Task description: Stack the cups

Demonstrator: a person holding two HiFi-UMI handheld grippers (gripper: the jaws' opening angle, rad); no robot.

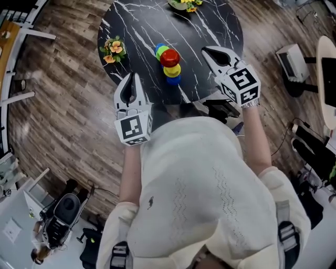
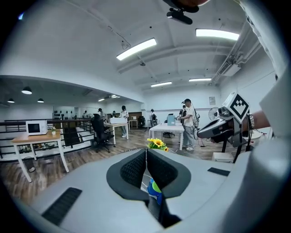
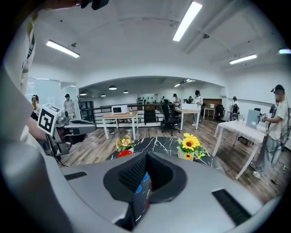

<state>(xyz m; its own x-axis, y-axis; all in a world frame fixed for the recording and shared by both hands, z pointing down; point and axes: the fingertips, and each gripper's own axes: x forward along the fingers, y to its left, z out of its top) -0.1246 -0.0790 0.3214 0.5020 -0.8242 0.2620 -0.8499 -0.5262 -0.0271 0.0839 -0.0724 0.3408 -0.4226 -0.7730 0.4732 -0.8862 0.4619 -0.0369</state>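
Left tool (image 1: 133,78) clenched, nothing in it; right tool (image 1: 207,51) likewise, jaws together. Cups (image 1: 169,63) — red, yellow, blue, green, bunched in one pile — sit mid black marble desk (image 1: 142,26), between the tools, touching neither. Black-and-white square markers (image 1: 132,128) on both tool cubes.

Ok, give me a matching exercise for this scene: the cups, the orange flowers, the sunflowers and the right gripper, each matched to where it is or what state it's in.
Things:
1 cups
2 orange flowers
3 sunflowers
4 right gripper

Places or states:
a far edge of the table
b shut, to the right of the cups
c middle of the table
d left edge of the table

Pairs: 1-c, 2-d, 3-a, 4-b
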